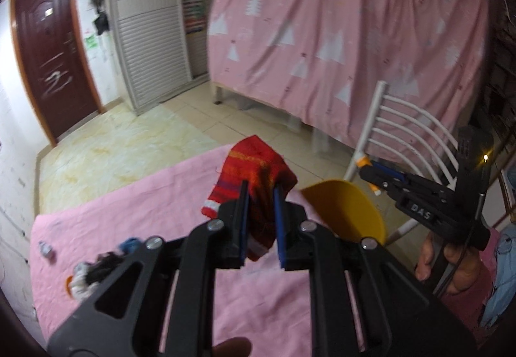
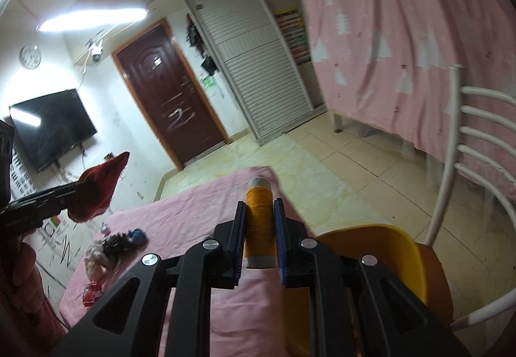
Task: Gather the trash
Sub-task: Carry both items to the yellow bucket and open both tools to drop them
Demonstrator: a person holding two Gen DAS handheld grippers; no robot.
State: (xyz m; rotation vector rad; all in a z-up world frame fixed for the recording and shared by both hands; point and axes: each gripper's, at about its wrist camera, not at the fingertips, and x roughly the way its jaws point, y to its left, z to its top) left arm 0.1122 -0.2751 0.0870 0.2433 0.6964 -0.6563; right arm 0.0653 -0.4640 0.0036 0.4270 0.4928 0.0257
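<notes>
- Left wrist view: left gripper [image 1: 261, 196] pinching a red striped cloth [image 1: 254, 170], raised above the pink-covered table [image 1: 161, 215]; cloth hanging limp between the blue pads.
- Right wrist view: right gripper [image 2: 258, 212] pressed onto an orange thread spool [image 2: 259, 221], long axis running forward along the fingers, grey ends showing at both tips.
- Yellow bin [image 1: 348, 212] just right of the left gripper, at the table edge; in the right wrist view directly below and right of the spool, beside the white chair [image 2: 467, 163].
- Key relation, as a judgement: right hand nearer the bin, spool almost over its rim; cloth farther off, needing a rightward carry.
- Remaining trash [image 1: 87, 273] in a small heap at the table's left part, well apart from both grippers and the bin.
</notes>
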